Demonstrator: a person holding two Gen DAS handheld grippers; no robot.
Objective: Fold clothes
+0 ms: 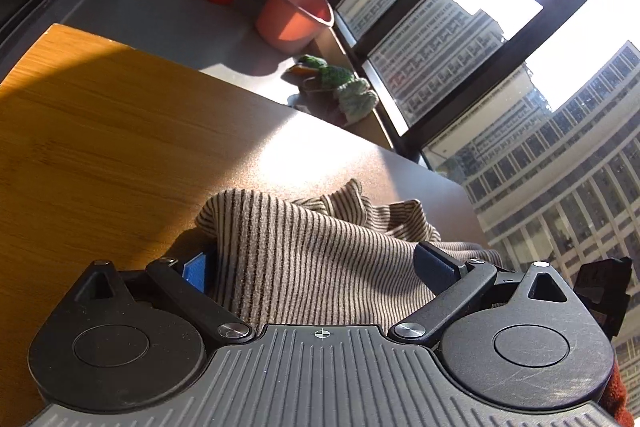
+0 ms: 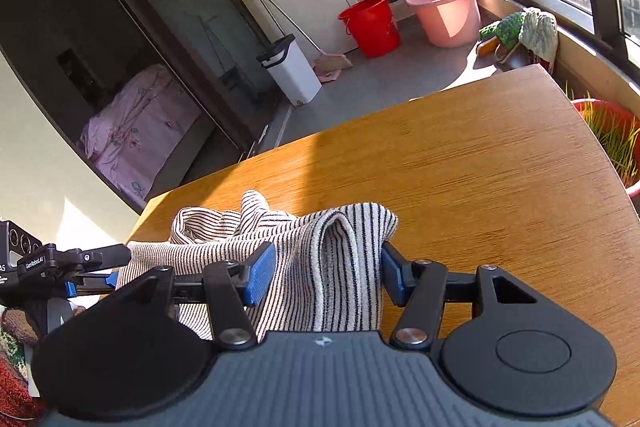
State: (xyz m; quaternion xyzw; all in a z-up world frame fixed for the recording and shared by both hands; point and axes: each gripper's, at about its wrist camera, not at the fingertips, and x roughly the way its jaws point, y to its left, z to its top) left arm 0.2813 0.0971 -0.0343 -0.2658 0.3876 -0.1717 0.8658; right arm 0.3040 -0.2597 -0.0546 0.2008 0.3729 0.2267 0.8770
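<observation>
1. Low in both frames, a striped garment [image 2: 320, 259] lies bunched on the wooden table [image 2: 460, 163].
2. Left gripper [image 1: 316, 267]: jaws wide, cloth between them, grip unclear.
3. Right gripper [image 2: 328, 275]: jaws parted, fabric bunched between, hold uncertain.

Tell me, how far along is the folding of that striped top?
Early, by the look of it. Done: nothing shows a neat fold; the striped top lies bunched on the table. In hand: cloth sits between the wide-apart pads of both the right claw and the left claw, though neither pinches it. Left: gripping, spreading flat, then the folds themselves.
</observation>
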